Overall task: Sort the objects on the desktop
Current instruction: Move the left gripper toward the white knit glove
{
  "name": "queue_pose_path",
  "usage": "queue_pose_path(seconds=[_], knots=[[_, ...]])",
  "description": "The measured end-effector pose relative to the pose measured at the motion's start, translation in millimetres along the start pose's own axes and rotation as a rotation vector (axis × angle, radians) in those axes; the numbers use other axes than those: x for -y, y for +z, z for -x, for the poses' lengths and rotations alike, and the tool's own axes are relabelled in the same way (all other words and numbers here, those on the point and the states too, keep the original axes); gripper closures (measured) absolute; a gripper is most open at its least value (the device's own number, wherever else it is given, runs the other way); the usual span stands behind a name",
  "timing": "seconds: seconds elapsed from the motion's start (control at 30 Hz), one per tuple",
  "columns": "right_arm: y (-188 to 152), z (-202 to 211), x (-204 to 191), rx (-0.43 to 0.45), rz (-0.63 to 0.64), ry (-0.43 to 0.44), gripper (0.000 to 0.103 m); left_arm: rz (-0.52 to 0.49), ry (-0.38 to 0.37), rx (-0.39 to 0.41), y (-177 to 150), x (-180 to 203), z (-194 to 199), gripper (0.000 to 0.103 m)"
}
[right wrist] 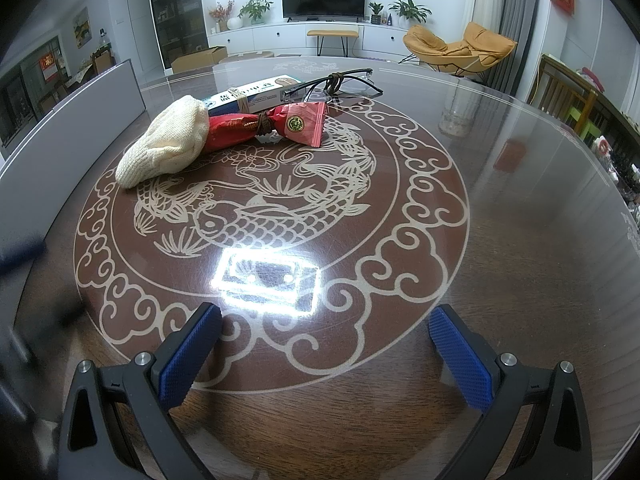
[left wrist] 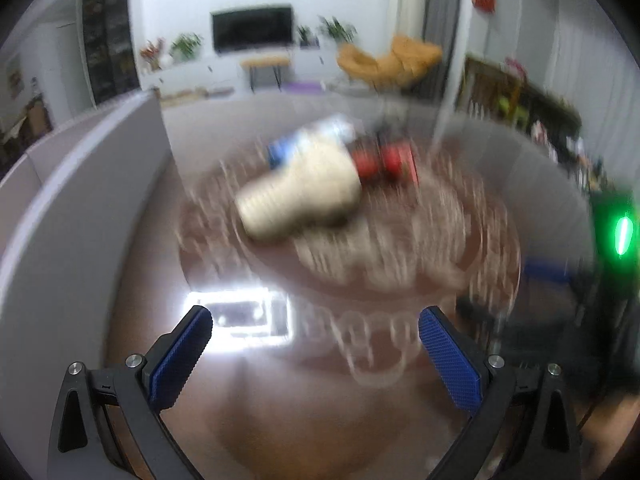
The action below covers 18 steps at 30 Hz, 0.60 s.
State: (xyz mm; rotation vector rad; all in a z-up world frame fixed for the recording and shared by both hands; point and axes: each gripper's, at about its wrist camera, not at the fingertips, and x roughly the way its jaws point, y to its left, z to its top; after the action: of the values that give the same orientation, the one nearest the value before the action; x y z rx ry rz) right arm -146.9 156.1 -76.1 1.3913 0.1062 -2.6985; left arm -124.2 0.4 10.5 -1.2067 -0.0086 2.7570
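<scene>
Knitted cream sock [right wrist: 166, 144] against glossy red wrapper [right wrist: 264, 124]; both grippers' jaws wide, empty

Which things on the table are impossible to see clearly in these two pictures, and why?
- Left wrist view: motion blur smears the cream cloth, red packet and blue box; the glasses cannot be found.
- Right wrist view: box print too small to read; cloth and packet cover its near side.
- Right wrist view: glare washes out the table pattern.
</scene>
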Motion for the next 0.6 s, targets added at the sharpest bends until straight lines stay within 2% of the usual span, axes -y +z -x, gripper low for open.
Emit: queue_pose_path(seconds=[0.1,0.2,0.3,0.33,0.43,0.5,0.6], knots=[[0.5,0.7,0.0,0.000,0.000,0.000,0.000,0.046,-0.011,0.038,43.1,-15.8,-6.9,0.000],[0.2,0.0,0.0,0.000,0.000,0.000,0.000,0.115,-0.057,0.055,71.3,-34.5,-27.7,0.000],[0.2,0.0,0.0,0.000,0.000,0.000,0.000,0.156,-0.115,0.011,84.0,-46.1,-62.1,0.000],[0.2,0.0,0.0,0.000,0.000,0.000,0.000,0.152,-0.134,-0.042,85.2,-45.2,-80.1,0.000],[0.3,0.0,0.0,0.000,0.000,0.000,0.000,0.095,-0.202,-0.131,74.8,-27.5,-104.0,0.000],[0.4,0.0,0.0,0.000,0.000,0.000,0.000,0.010,-0.225,-0.138,63.2,-9.0,-100.8,0.000],[0.4,0.0,0.0,0.000,0.000,0.000,0.000,-0.069,-0.341,-0.165,39.9,10.6,-80.0,0.000]])
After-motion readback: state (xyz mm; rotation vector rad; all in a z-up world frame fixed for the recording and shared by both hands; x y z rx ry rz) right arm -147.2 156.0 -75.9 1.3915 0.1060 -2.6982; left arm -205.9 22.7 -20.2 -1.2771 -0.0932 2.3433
